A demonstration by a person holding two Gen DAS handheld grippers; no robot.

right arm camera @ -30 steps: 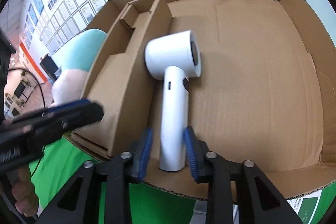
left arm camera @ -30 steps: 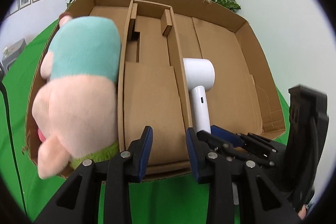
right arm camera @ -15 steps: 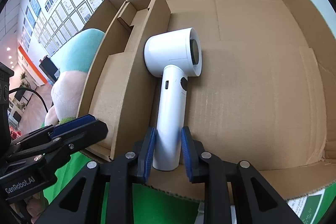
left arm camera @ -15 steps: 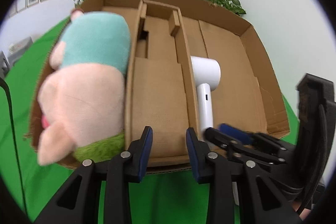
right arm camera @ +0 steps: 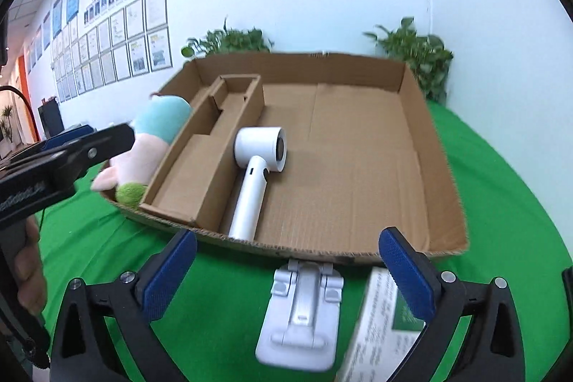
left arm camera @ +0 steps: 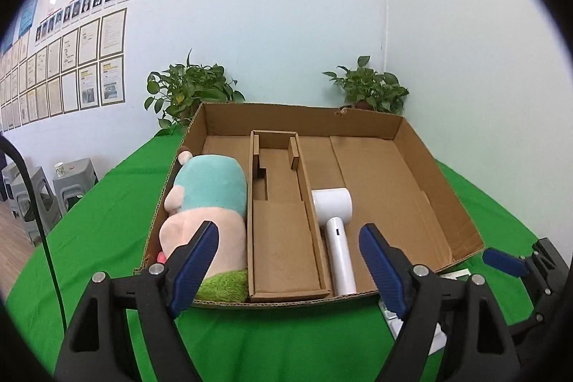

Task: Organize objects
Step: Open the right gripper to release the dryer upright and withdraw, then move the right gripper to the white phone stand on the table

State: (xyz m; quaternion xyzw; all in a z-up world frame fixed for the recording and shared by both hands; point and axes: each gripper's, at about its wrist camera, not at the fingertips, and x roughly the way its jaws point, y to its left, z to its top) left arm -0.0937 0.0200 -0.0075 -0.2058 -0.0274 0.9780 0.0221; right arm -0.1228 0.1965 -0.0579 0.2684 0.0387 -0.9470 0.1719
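Left wrist view: the left gripper hangs above the green tablecloth just in front of the cardboard box, its blue-padded jaws spread wide with nothing between them. Inside the box, a plush toy in teal and pink fills the left compartment, lying lengthwise against the narrow cardboard insert in the middle. A white hair dryer lies flat in the large right compartment, just beside the insert's right wall, head toward the far side and handle reaching to the near wall. The right gripper shows at the right edge, near the box's front right corner. Two potted plants stand behind the box against the wall.

In the right wrist view, the right gripper is likewise spread wide and empty, outside the box's near wall. Beneath it on the cloth lie a white folding stand, directly in front of the box, and a printed booklet to the stand's right.
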